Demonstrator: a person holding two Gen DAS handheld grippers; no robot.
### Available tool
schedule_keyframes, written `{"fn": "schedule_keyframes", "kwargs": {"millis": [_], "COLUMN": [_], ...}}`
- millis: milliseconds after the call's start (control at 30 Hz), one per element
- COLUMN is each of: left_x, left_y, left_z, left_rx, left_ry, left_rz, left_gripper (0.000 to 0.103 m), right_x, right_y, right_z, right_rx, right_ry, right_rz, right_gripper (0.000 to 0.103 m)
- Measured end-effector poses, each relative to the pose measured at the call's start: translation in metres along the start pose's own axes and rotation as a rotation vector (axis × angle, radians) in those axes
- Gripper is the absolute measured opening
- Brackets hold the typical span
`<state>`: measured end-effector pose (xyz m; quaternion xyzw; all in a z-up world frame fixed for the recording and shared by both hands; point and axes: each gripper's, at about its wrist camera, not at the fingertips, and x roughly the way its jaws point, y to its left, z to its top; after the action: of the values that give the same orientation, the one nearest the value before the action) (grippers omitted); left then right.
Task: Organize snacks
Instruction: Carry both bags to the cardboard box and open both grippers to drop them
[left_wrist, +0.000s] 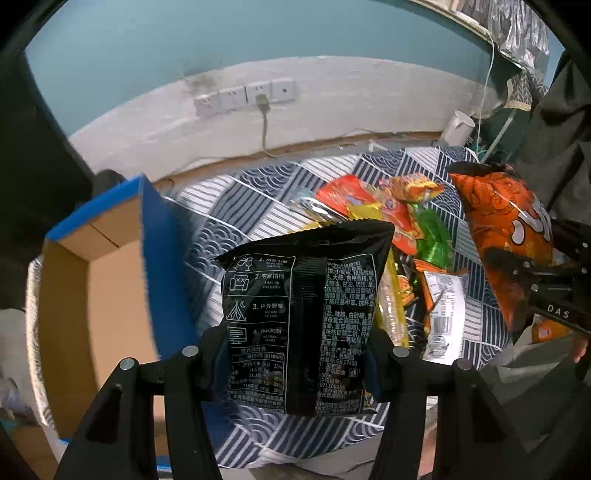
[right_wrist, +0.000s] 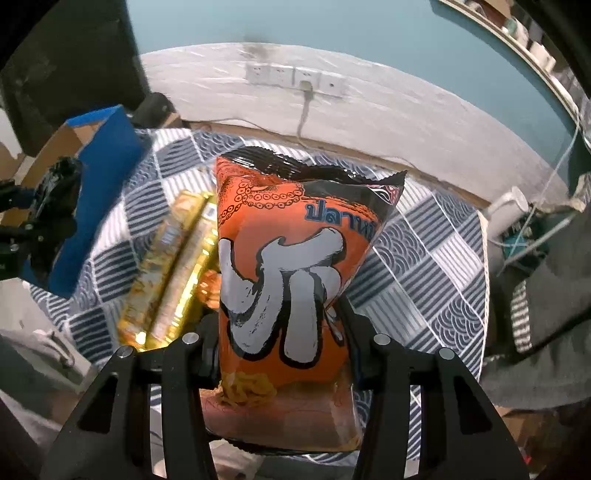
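My left gripper (left_wrist: 295, 354) is shut on a black snack bag (left_wrist: 299, 314) with white print, held upright above the table beside the blue cardboard box (left_wrist: 110, 280). My right gripper (right_wrist: 282, 350) is shut on an orange snack bag (right_wrist: 288, 280) with a white squid drawing, held upright over the table. The orange bag and right gripper also show in the left wrist view (left_wrist: 509, 236) at the right. The black bag and left gripper show in the right wrist view (right_wrist: 51, 206) at the left, next to the box (right_wrist: 99, 192).
A pile of snack packets (left_wrist: 399, 221) lies on the blue-and-white patterned tablecloth (left_wrist: 258, 199). Long gold packets (right_wrist: 173, 266) lie left of the orange bag. A wall with sockets (left_wrist: 243, 98) stands behind. A white cup (left_wrist: 458, 127) stands at the far right.
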<state>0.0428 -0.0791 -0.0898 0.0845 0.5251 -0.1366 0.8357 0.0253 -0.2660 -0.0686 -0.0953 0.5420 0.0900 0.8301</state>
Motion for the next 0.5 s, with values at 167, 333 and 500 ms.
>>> {"fn": "schedule_keyframes", "kwargs": {"millis": [167,333,500], "left_x": [-0.022,-0.034,-0.045], "left_y": [0.015,0.032,0.056], "left_z": [0.001,-0.002,-0.006], "left_rx": [0.006,-0.008,-0.039], "left_ry": [-0.043,-0.065,-0.082], "left_rz": [0.047,0.067,0.092], "left_gripper": [0.058,0.058,0.058], "right_x": [-0.011,-0.017,-0.024], "right_y": [0.024,0.054,0.089], "right_z": [0.019,0.041,0.063], "right_rx": [-0.039,-0.077,-0.134], "right_ry": [-0.03,-0.042,-0.055], "right_rz": [0.035,0.089,0.13], "right_gripper": [0.048,0.048,0.048]}}
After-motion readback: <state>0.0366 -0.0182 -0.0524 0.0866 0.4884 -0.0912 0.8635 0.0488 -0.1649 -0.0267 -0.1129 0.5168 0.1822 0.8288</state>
